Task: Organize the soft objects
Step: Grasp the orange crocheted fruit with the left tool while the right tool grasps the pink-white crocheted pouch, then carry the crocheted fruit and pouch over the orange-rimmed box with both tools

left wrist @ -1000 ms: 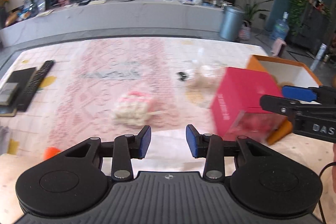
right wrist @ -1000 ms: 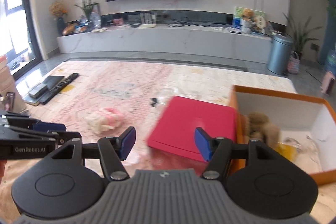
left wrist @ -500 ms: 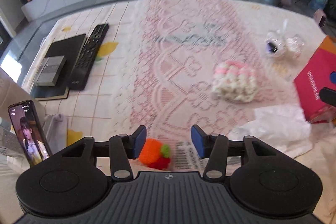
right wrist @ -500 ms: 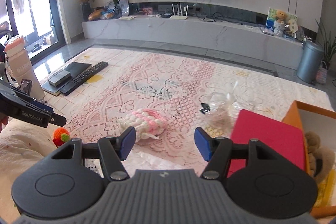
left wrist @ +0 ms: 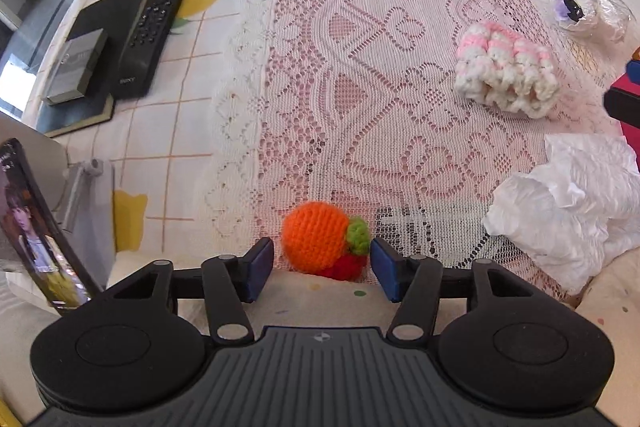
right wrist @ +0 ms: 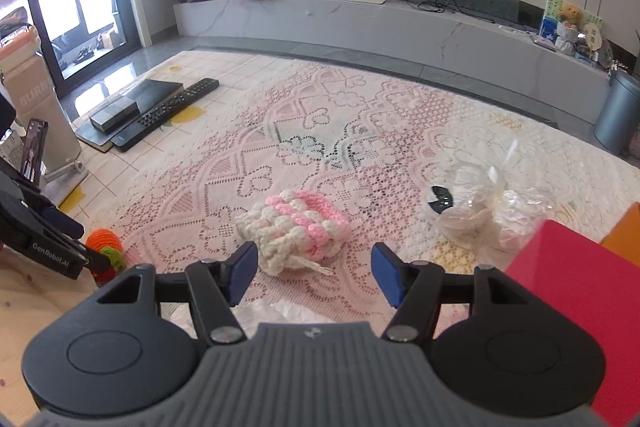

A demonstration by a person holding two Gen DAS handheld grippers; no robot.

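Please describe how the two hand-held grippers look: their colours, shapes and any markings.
Each hand-held gripper, left and right, has a black body with two round discs, a ribbed grey centre with a small round logo, black linkage arms with silver pins, and blue pads on its fingers. The right view shows white "GenRobot.AI" lettering on the left one's side.

the white lace tablecloth [left wrist: 360, 99] covers the middle of the table. at its near edge sits the orange crocheted ball with a green and red tip [left wrist: 320, 245], between the 2 fingers of the left gripper [left wrist: 322, 267]. far and right of it lies the pink and white chunky knitted piece [left wrist: 506, 71], with the crumpled white paper [left wrist: 568, 203] nearer on the right and the clear plastic wrapped bundle [left wrist: 584, 9] farther right. at the far left lies the black remote control [left wrist: 160, 23], with the black flat box [left wrist: 80, 59] just left of it.
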